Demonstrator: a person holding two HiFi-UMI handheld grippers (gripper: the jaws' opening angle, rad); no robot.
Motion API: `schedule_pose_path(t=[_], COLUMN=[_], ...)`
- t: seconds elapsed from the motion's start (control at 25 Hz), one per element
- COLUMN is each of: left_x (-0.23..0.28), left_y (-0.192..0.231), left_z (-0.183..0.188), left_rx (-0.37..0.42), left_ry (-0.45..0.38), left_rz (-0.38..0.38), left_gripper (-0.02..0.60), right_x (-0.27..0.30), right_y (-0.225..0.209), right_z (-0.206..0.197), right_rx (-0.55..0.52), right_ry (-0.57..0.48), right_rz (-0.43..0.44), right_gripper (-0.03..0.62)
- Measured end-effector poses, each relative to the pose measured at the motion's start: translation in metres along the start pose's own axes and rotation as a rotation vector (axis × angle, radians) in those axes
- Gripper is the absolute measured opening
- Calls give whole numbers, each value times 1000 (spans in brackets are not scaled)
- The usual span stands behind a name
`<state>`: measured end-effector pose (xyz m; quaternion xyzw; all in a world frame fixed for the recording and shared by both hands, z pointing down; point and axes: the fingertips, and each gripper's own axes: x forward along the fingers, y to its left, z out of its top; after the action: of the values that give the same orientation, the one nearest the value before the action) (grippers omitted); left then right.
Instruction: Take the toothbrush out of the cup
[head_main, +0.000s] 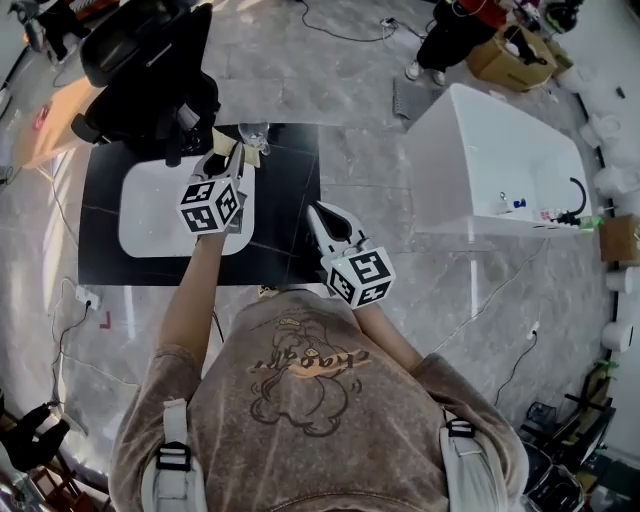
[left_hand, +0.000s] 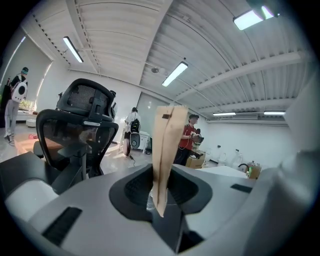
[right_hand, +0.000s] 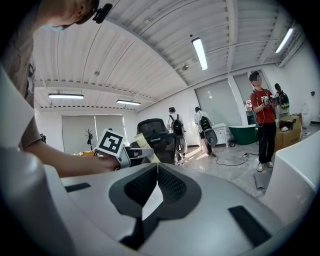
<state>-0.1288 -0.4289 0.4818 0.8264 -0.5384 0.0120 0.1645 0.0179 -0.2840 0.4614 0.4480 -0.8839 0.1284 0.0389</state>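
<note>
My left gripper (head_main: 237, 153) is shut on a flat tan toothbrush (left_hand: 165, 150), which stands upright between the pads and rises well above them. It hangs over the far edge of the black table (head_main: 290, 200), just in front of a clear glass cup (head_main: 254, 133). From the right gripper view the left gripper (right_hand: 144, 152) shows side-on with the toothbrush (right_hand: 141, 141) slanting across its jaws. My right gripper (head_main: 318, 212) is over the table's right part, shut with nothing between its fingertips (right_hand: 157, 169).
A white tray (head_main: 150, 215) lies on the black table under my left arm. A black office chair (head_main: 150, 70) stands right behind the table. A white tub (head_main: 500, 160) sits at the right. Cables run over the grey floor, and people stand in the background.
</note>
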Motion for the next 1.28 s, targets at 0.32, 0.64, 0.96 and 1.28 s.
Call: schedule_pose_path(t=[0.32, 0.64, 0.96, 1.28], left_x=[-64, -136, -184, -229], left_y=[-36, -77, -92, -108], left_z=[-11, -35, -47, -50], left_rx=[-60, -67, -91, -68], left_ry=[-31, -38, -50, -35], left_rz=[38, 57, 101, 96], left_gripper=[92, 94, 92, 94], right_x=[-30, -61, -80, -96], right_y=[19, 34, 58, 84], right_z=[-6, -17, -24, -34], right_rx=[-27, -32, -38, -30], right_ry=[11, 13, 16, 14], right_rz=[68, 114, 176, 182], right_gripper=[20, 20, 20, 20])
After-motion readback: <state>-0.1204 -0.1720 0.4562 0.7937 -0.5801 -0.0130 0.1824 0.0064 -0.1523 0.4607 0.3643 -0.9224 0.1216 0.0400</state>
